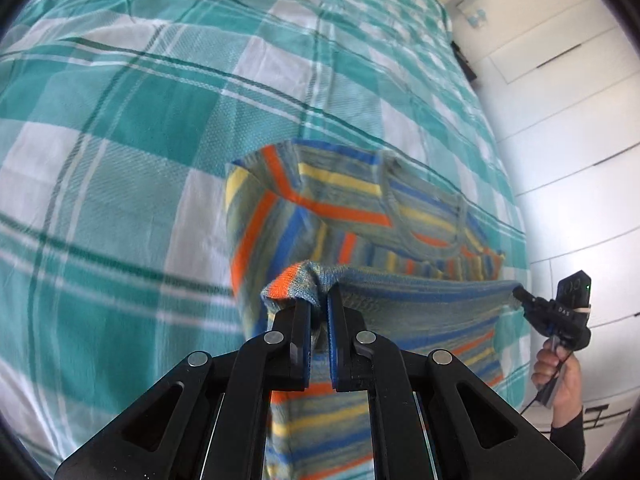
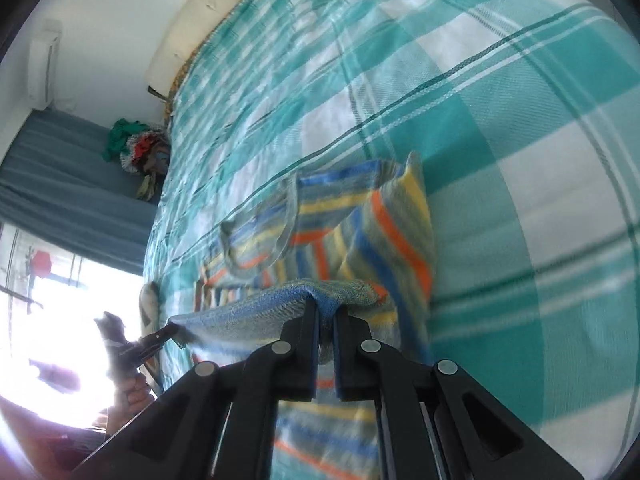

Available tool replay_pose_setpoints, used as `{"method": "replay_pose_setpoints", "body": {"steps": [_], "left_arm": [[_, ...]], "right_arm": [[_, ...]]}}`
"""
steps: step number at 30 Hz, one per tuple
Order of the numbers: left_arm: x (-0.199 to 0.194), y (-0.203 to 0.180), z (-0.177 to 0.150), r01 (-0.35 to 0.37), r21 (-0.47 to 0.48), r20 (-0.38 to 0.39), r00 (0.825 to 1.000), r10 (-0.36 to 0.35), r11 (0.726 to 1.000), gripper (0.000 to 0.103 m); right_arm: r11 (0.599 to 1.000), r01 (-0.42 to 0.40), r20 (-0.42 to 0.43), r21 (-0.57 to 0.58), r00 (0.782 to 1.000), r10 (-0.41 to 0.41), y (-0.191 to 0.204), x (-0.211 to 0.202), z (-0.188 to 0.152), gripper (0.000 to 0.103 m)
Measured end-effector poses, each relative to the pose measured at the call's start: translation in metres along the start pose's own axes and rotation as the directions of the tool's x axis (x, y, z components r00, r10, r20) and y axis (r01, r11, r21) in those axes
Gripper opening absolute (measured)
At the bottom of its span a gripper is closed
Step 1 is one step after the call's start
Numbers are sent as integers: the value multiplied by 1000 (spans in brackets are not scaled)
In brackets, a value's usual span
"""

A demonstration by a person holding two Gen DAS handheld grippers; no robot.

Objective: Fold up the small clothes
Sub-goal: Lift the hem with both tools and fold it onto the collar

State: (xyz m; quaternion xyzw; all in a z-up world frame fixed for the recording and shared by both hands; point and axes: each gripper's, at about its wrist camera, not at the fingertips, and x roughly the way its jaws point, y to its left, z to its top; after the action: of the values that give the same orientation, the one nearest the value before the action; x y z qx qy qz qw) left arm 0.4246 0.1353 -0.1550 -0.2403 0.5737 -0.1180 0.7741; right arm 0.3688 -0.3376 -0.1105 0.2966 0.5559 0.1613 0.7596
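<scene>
**Striped shirt lifted by its hem, fold half made**

The striped shirt [image 1: 352, 216] lies on the checked bedspread [image 1: 120, 128], and we take its grey neckline [image 1: 424, 216] as our landmark. The upper body, with a sleeve folded in left of the neckline, rests flat on the bed. The hem edge is raised off the bed on our near side of the neckline and stretched between our two grippers.

Left of the neckline, our left gripper [image 1: 319, 300] has its jaws drawn nearly together, pinching a bunched corner of the hem between the blue pads. Fabric bulges above the tips, so we judge the bite shallow.

Right of the neckline, our right gripper [image 1: 520, 293] holds the opposite hem corner. In its own camera the right gripper [image 2: 327, 312] shows jaws narrowed to a slim gap, clamped on a fold of knit that spills over the tips.

We see three risks:
- A corner may slip free if we pull the hem tighter, since each grip catches only a small bunch of knit; the edge would drop crooked.
- If one gripper travels ahead of the other, the hem would land skewed against the neckline.
- Dragging instead of lifting could pull the folded sleeve open or ruck the flat part across the bedspread.
</scene>
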Motion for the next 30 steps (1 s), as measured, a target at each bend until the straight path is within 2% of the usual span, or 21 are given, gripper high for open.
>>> {"method": "replay_pose_setpoints", "body": {"steps": [5,6,7,8,9,10,11,13,15,17,19,20,22,23,24,25,26,27,28,29,30], "left_arm": [[23,-1,31,-21,25,-65,998,23,999,7],[23,1,44,-30,2,-22,999,30,1000,13],[18,5,56,-31,-42,45,998,33,999,16],[12,9,65,-26,-83,100,994,35,996,31],[2,16,70,-4,-129,171,985,26,992,41],[-5,20,70,23,-150,215,976,10,988,42],[-9,21,70,31,-152,229,973,5,988,42],[-22,17,58,2,-103,247,969,24,995,42],[-30,8,40,-50,-23,263,963,54,998,42],[-39,-6,8,-44,74,268,963,23,996,42],[-39,-25,-33,3,197,232,971,-50,980,42],[-35,-34,-52,6,252,207,977,-60,968,42],[-17,-46,-93,-41,365,139,990,-10,930,40],[-6,-45,-112,-83,403,102,994,46,912,26],[3,-39,-123,-121,410,73,992,100,904,7],[12,-23,-135,-167,389,35,985,166,906,4],[8,-8,-141,-158,350,40,987,153,923,4],[-2,4,-144,-139,307,57,990,128,941,3],[-13,11,-145,-140,264,70,990,126,954,3],[-22,13,-146,-165,244,90,985,147,956,3],[-35,12,-149,-201,234,133,976,173,951,8]], "right_arm": [[997,-6,-51,80,999,10,-24,26,34,6],[994,-37,-16,105,999,39,-29,29,44,7],[987,-80,67,138,995,71,-36,26,53,9],[978,-105,156,181,985,77,-43,20,58,15],[962,-138,237,235,968,81,-50,11,61,34],[949,-166,289,269,954,85,-56,5,61,43],[948,-168,313,271,946,78,-57,-1,60,45],[976,-116,326,186,944,50,-46,-15,55,45],[999,-7,306,39,952,-5,-23,-25,44,45],[993,64,278,-97,960,-35,0,-27,29,45],[967,68,217,-248,976,-13,25,-22,5,45],[943,64,180,-325,984,-5,35,-19,-14,45],[886,80,125,-456,992,-26,48,-7,-50,45],[856,80,90,-510,995,-39,51,-2,-69,43],[830,84,52,-551,996,-66,48,5,-88,39],[806,122,32,-579,991,-128,38,13,-103,36],[782,180,26,-596,978,-206,25,19,-113,32],[752,262,34,-605,952,-304,8,24,-122,27],[747,285,47,-601,945,-323,-6,17,-129,20],[758,298,73,-579,946,-316,-10,7,-130,18],[762,339,110,-552,935,-337,-10,-3,-131,21]]}}
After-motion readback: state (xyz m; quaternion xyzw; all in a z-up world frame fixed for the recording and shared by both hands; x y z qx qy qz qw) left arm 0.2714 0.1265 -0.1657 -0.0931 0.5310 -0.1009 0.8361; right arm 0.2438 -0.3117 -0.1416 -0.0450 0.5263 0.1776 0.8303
